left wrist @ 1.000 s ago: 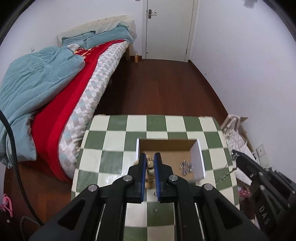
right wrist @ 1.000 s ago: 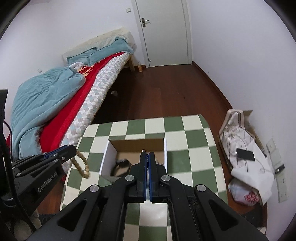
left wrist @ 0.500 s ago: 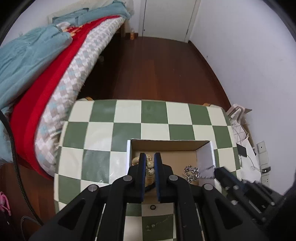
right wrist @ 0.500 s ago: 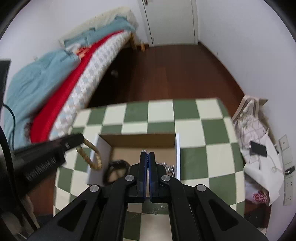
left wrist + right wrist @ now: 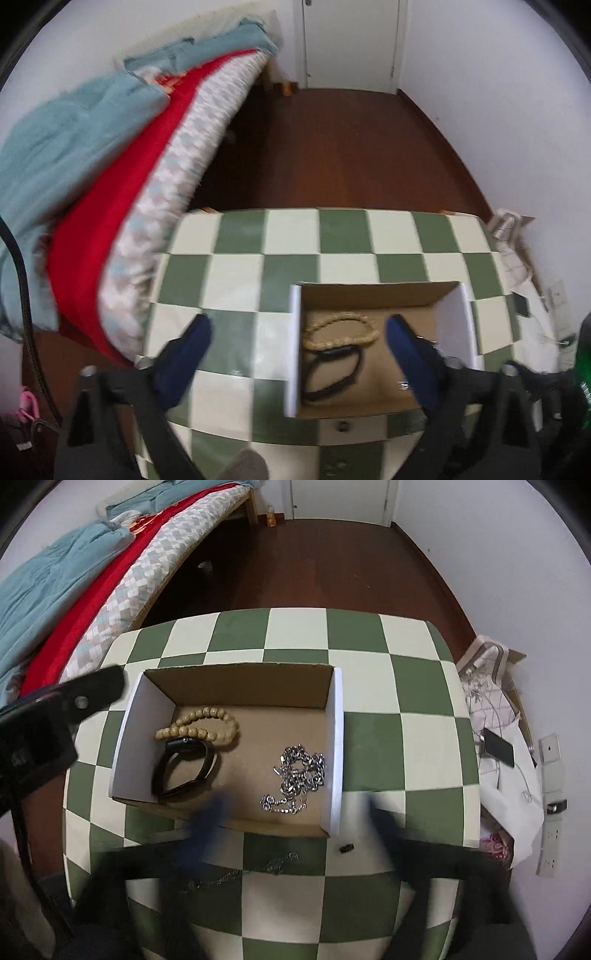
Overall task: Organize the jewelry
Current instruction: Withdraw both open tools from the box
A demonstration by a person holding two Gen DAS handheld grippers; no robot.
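Observation:
An open cardboard box (image 5: 334, 746) (image 5: 373, 293) sits on the green-and-white checkered table (image 5: 369, 642). Inside lie a wooden bead bracelet (image 5: 201, 729) (image 5: 341, 330), a black band (image 5: 184, 766) (image 5: 332, 371) and a silver chain (image 5: 295, 775). My left gripper (image 5: 297, 339) is open and empty, its fingers spread wide over the box's left part. My right gripper (image 5: 295, 812) is open and empty, blurred, just in front of the box's near wall. The left gripper's body (image 5: 55, 716) shows at the left in the right wrist view.
A thin chain (image 5: 240, 873) and a small dark piece (image 5: 346, 848) lie on the table in front of the box. A bed with red and blue covers (image 5: 74, 572) stands to the left. A bag and a phone (image 5: 496, 742) lie on the floor at the right.
Both grippers have opened. The left let the bead bracelet fall into the box; the right let the silver chain fall there. Both have drawn back.

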